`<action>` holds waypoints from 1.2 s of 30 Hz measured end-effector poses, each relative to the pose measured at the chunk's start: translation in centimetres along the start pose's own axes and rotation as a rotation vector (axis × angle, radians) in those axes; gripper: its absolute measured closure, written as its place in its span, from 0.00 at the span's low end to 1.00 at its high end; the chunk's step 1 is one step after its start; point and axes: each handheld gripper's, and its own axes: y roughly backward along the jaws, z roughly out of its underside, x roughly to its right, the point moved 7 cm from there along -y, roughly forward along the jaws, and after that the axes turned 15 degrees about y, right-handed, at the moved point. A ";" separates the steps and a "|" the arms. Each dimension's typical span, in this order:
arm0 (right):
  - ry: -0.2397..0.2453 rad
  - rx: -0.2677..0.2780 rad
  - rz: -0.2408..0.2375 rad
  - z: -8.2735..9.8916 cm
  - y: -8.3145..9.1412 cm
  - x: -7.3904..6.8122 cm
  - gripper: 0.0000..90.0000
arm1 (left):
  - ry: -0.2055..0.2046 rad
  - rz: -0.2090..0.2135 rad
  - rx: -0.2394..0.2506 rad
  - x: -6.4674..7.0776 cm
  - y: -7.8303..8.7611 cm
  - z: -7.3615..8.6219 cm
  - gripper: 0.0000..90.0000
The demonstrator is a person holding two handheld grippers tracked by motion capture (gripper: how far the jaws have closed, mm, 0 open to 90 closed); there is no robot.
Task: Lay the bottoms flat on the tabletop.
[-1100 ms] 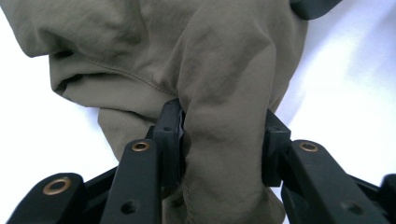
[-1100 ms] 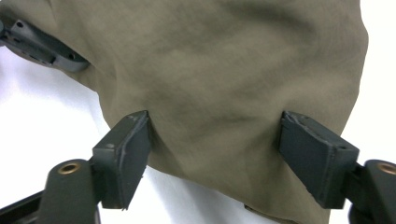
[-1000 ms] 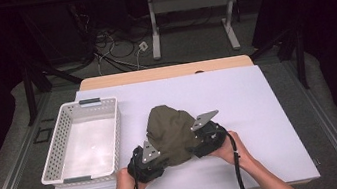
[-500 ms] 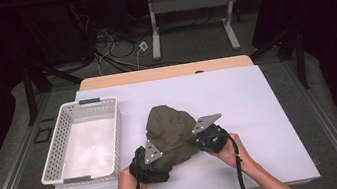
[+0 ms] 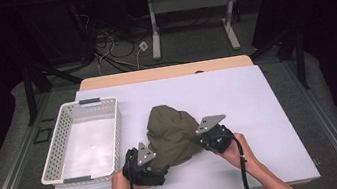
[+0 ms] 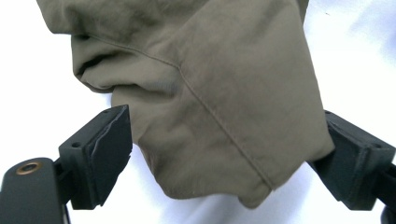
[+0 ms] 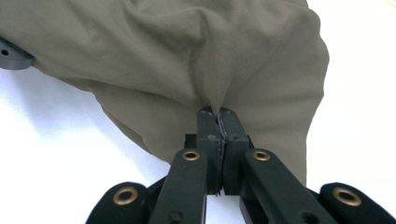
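A crumpled olive cloth [image 5: 172, 132] lies on the white table top [image 5: 269, 104], near the front. My left gripper [image 5: 152, 161] is at the cloth's near left corner. Its jaws have just been opening. In the left gripper view they stand wide apart [image 6: 224, 149], with a seamed corner of the cloth [image 6: 210, 107] lying loose between them. My right gripper [image 5: 204, 138] is at the cloth's right edge. In the right gripper view it [image 7: 217, 116] is shut on a pinched fold of the cloth [image 7: 187, 56].
A white perforated basket [image 5: 112, 133] stands to the left of the cloth, close to my left hand. Bare table top stretches to the right and behind the cloth. Desk legs and cables are on the floor beyond the far edge.
Both hands have stayed at the cloth's near edge. The right gripper has shifted slightly toward the person, and the cloth's near right edge has been drawn in with it.
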 end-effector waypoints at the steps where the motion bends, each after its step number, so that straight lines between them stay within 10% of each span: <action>1: 0.004 0.001 0.009 0.0 0.0 0.1 1.00 | -0.007 0.001 -0.003 0.1 0.0 0.0 0.14; 12: -0.020 -0.031 0.064 1.2 0.6 1.5 1.00 | -0.036 0.009 -0.019 0.6 -0.5 0.4 0.18; 15: -0.023 -0.029 0.047 1.3 0.4 1.3 0.97 | -0.064 0.013 0.012 1.1 -0.6 0.2 0.34; 20: -0.015 -0.029 0.018 1.3 0.5 0.9 0.68 | -0.085 0.028 0.069 1.2 -0.3 -0.2 0.59; 28: 0.012 -0.023 -0.011 0.8 0.2 -0.3 0.20 | -0.075 0.056 0.088 1.0 -0.2 -0.9 0.73; 36: 0.036 -0.109 0.007 1.8 -2.0 -0.6 0.18 | -0.049 0.061 0.113 0.4 -0.4 -1.8 0.74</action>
